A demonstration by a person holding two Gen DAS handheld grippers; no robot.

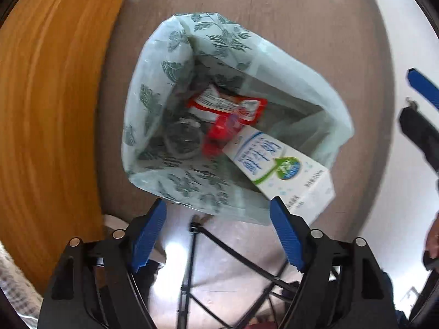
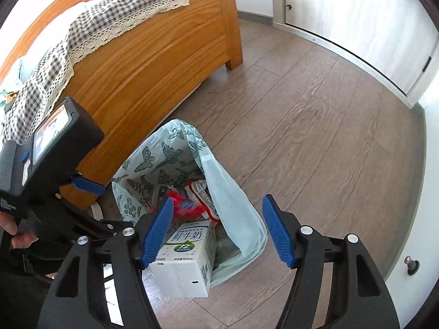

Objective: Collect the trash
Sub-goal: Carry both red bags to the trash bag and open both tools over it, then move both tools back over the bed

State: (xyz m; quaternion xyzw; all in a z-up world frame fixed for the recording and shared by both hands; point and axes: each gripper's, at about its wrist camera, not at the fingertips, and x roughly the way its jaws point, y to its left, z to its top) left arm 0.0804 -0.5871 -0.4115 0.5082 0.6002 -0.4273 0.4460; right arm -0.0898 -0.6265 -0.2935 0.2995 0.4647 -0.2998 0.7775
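A pale green trash bag (image 1: 153, 87) with a leaf and butterfly print stands open on the floor; it also shows in the right wrist view (image 2: 233, 192). Inside lie a white milk carton (image 1: 277, 161) (image 2: 186, 257), a red snack wrapper (image 1: 227, 112) (image 2: 203, 197) and a dark crumpled item (image 1: 182, 137). My left gripper (image 1: 219, 211) is open and empty just above the bag's near rim. My right gripper (image 2: 216, 208) is open and empty above the bag, with the carton below it. The left gripper's body (image 2: 55, 148) shows at left in the right wrist view.
A wooden bed frame (image 2: 153, 63) with a checked, lace-edged cloth (image 2: 82, 33) stands close to the left of the bag. Wood-look floor (image 2: 315, 126) spreads to the right up to white cabinet doors (image 2: 356, 22). A black tripod (image 1: 208, 260) stands below the left gripper.
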